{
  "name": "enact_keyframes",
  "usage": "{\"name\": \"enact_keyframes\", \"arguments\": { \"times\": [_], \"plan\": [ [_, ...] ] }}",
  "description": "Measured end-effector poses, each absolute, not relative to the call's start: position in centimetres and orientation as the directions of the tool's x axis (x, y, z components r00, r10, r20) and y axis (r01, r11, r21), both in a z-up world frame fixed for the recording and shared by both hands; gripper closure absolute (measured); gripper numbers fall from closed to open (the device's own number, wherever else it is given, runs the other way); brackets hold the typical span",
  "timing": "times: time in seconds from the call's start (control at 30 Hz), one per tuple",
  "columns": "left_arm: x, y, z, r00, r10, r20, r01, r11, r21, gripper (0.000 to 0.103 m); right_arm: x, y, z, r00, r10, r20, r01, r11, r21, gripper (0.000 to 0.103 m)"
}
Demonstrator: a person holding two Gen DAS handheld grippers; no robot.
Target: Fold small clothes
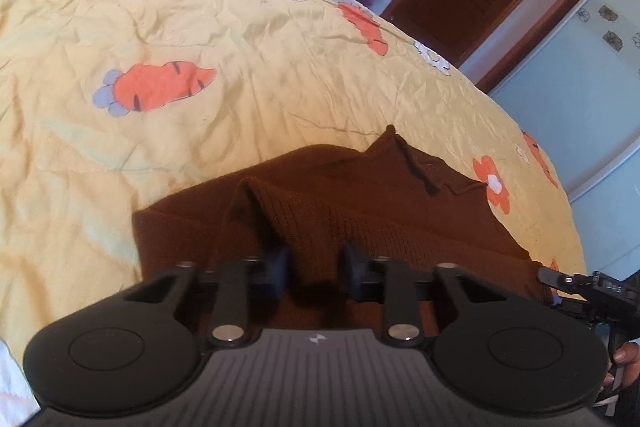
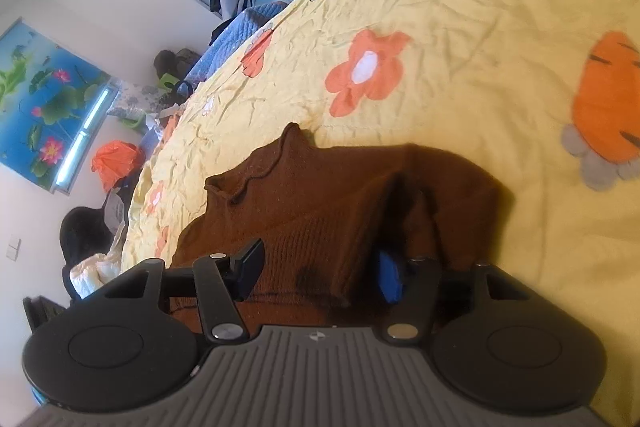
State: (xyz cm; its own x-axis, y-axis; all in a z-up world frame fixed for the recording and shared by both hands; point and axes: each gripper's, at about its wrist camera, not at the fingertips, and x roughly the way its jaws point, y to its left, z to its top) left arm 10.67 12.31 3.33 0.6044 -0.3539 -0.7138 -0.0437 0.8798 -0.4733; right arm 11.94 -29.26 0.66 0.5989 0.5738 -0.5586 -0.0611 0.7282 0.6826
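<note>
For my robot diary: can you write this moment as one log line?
task: fold clothes | left tool: shut on sweater | right tool: open, sweater between | sweater: on quilt

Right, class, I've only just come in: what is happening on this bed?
A person with tongs in each hand is folding a small brown knitted garment on a yellow quilt printed with carrots and flowers. The left tongs pinch a raised fold of the knit. The right tongs stand open over the garment, gripping nothing. The fold is unfinished.
</note>
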Motion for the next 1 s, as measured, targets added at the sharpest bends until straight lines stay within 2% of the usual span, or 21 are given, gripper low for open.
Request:
{"name": "enact_keyframes", "arguments": {
  "times": [0.03, 0.07, 0.13, 0.27, 0.37, 0.4, 0.43, 0.47, 0.53, 0.57, 0.6, 0.67, 0.77, 0.83, 0.9, 0.93, 0.97, 1.0],
  "plan": [
    [10.9, 12.3, 3.4, 0.608, -0.352, -0.712, -0.041, 0.881, -0.471, 0.092, 12.1, -29.1, 0.5, 0.593, 0.567, -0.572, -0.064, 0.741, 0.668, 0.062],
    [11.0, 12.4, 3.6, 0.619, -0.341, -0.707, -0.039, 0.886, -0.462, 0.094, 12.4, -29.1, 0.3, 0.583, 0.567, -0.582, -0.072, 0.749, 0.659, 0.088],
    [11.2, 12.3, 4.3, 0.655, -0.323, -0.683, -0.018, 0.897, -0.442, 0.096, 12.4, -29.3, 0.3, 0.592, 0.571, -0.569, -0.090, 0.748, 0.657, 0.089],
    [12.8, 12.1, 6.8, 0.736, -0.308, -0.603, 0.020, 0.901, -0.434, 0.095, 13.0, -31.0, 1.6, 0.664, 0.586, -0.464, -0.103, 0.687, 0.720, 0.089],
    [14.4, 12.5, 6.7, 0.789, -0.322, -0.523, 0.067, 0.892, -0.448, 0.092, 14.3, -32.6, 0.4, 0.726, 0.563, -0.395, -0.051, 0.616, 0.786, 0.080],
    [14.9, 12.8, 6.3, 0.771, -0.315, -0.554, 0.029, 0.886, -0.463, 0.088, 14.4, -32.9, 0.2, 0.738, 0.551, -0.390, -0.036, 0.609, 0.793, 0.055],
    [15.0, 13.1, 5.8, 0.746, -0.303, -0.593, -0.031, 0.874, -0.485, 0.086, 14.2, -33.0, 0.2, 0.740, 0.534, -0.409, -0.010, 0.617, 0.787, 0.036],
    [14.6, 13.4, 5.3, 0.733, -0.308, -0.607, -0.057, 0.860, -0.507, 0.078, 13.7, -32.9, 0.4, 0.749, 0.523, -0.408, -0.014, 0.627, 0.779, 0.014],
    [13.2, 13.4, 4.8, 0.741, -0.307, -0.597, -0.026, 0.875, -0.483, 0.058, 12.2, -32.6, 1.3, 0.763, 0.520, -0.384, -0.096, 0.678, 0.728, 0.013],
    [12.6, 12.9, 4.9, 0.753, -0.267, -0.602, -0.018, 0.905, -0.425, 0.038, 11.7, -32.4, 1.9, 0.773, 0.482, -0.413, -0.105, 0.738, 0.667, 0.013],
    [12.3, 12.5, 5.0, 0.769, -0.217, -0.601, -0.017, 0.934, -0.358, 0.023, 11.4, -31.9, 2.4, 0.785, 0.421, -0.454, -0.098, 0.809, 0.580, 0.014],
    [12.6, 11.6, 5.0, 0.779, -0.150, -0.609, -0.015, 0.966, -0.258, 0.022, 12.0, -31.0, 2.8, 0.786, 0.333, -0.521, -0.096, 0.898, 0.430, 0.022],
    [15.6, 10.5, 4.1, 0.714, -0.143, -0.685, -0.014, 0.976, -0.218, 0.022, 14.4, -29.6, 2.5, 0.755, 0.323, -0.571, -0.127, 0.926, 0.355, 0.026],
    [17.7, 9.3, 3.0, 0.666, -0.116, -0.737, 0.000, 0.988, -0.156, 0.026, 16.3, -27.8, 2.1, 0.739, 0.292, -0.608, -0.142, 0.949, 0.282, 0.026],
    [18.9, 8.1, 2.2, 0.653, -0.096, -0.751, 0.034, 0.995, -0.097, 0.072, 17.8, -26.2, 1.1, 0.711, 0.294, -0.639, -0.175, 0.954, 0.244, 0.030],
    [18.8, 7.6, 2.5, 0.678, -0.089, -0.730, 0.046, 0.996, -0.079, 0.091, 17.8, -25.4, 1.1, 0.727, 0.286, -0.625, -0.204, 0.958, 0.201, 0.041],
    [18.9, 7.3, 2.9, 0.684, -0.080, -0.725, 0.042, 0.997, -0.070, 0.097, 18.1, -25.0, 1.2, 0.714, 0.302, -0.632, -0.226, 0.953, 0.200, 0.079],
    [18.7, 7.1, 3.4, 0.703, -0.068, -0.708, 0.034, 0.998, -0.061, 0.097, 18.2, -25.1, 1.8, 0.700, 0.338, -0.629, -0.233, 0.941, 0.247, 0.091]
  ]
}}
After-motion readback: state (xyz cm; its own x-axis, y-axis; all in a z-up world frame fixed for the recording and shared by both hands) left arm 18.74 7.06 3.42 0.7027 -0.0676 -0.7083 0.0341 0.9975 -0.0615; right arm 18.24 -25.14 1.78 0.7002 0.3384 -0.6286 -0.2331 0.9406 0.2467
